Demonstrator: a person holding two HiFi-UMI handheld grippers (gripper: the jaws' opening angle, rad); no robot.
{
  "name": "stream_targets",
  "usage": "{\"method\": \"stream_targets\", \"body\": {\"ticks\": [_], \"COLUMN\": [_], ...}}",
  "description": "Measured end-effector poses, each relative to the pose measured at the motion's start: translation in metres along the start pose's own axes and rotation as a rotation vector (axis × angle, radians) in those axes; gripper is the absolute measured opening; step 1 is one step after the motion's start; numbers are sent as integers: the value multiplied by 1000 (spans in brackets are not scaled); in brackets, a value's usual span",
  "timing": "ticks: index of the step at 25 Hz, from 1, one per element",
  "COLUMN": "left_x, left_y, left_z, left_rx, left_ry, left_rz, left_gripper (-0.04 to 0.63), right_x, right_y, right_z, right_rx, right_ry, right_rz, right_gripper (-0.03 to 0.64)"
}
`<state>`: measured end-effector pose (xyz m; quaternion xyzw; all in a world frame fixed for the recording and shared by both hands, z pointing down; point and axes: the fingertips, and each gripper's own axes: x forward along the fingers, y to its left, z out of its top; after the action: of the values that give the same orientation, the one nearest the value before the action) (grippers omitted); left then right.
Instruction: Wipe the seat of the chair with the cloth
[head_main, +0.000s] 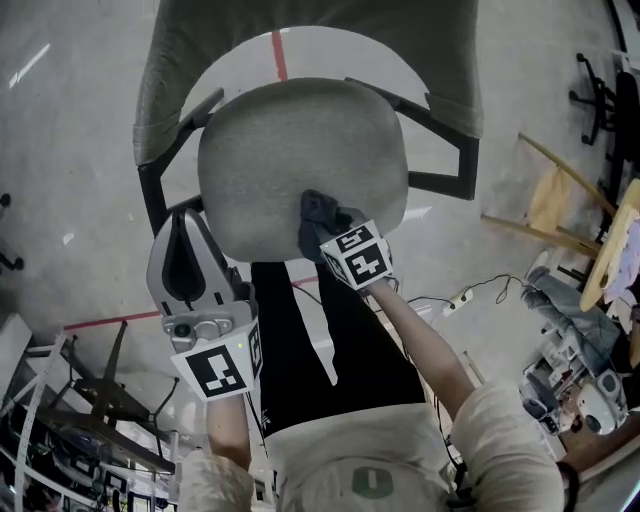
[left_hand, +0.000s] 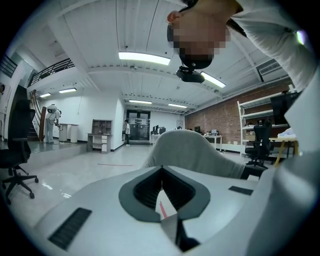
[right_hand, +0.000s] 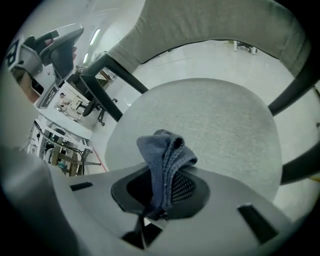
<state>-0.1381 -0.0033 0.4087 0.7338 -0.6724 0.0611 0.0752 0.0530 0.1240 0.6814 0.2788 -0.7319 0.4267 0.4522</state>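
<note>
The chair's grey fabric seat (head_main: 300, 160) fills the middle of the head view, its backrest (head_main: 310, 50) behind it. My right gripper (head_main: 335, 228) is at the seat's front edge, shut on a dark blue cloth (head_main: 320, 213) bunched on the fabric. In the right gripper view the cloth (right_hand: 165, 162) stands folded between the jaws, over the seat (right_hand: 220, 125). My left gripper (head_main: 187, 220) points up beside the seat's front left corner with its jaws together and nothing in them. The left gripper (left_hand: 161, 169) looks level across the room, past the chair's grey edge (left_hand: 190, 150).
Black armrest struts (head_main: 450, 160) flank the seat. A red tape line (head_main: 120, 320) crosses the floor. A power strip with cables (head_main: 460, 298) and a wooden chair (head_main: 560, 210) lie at the right, a metal frame (head_main: 90, 400) at the lower left. A black office chair (left_hand: 15, 160) stands across the room.
</note>
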Motion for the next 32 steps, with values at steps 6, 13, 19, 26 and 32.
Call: {"method": "stream_targets", "body": {"ticks": [6,13,19,26,32], "left_x": [12,22,31,36,35], "left_y": [-26,-56,-79,-96,-101], "left_z": [4,8,8,11,13], "left_rx": [16,31,42,42,42], "left_ry": [-2,-6,-8,-13,-13], "left_rz": [-58,-121,-155,-174,-174], "left_gripper": [15,15,15,15,15], "right_x": [-28,-57,-75,-85,-85], "right_y": [-52,-103,-139,-160,-162], "right_z": [-21,-45,-64,-75,-77], "right_rx": [31,70,96,122,148], "right_ry": [-8,-14,-9,-5,-6], "right_rz": [-87,-186,-264,-312,-313], "right_gripper": [57,57,57,57,57]}}
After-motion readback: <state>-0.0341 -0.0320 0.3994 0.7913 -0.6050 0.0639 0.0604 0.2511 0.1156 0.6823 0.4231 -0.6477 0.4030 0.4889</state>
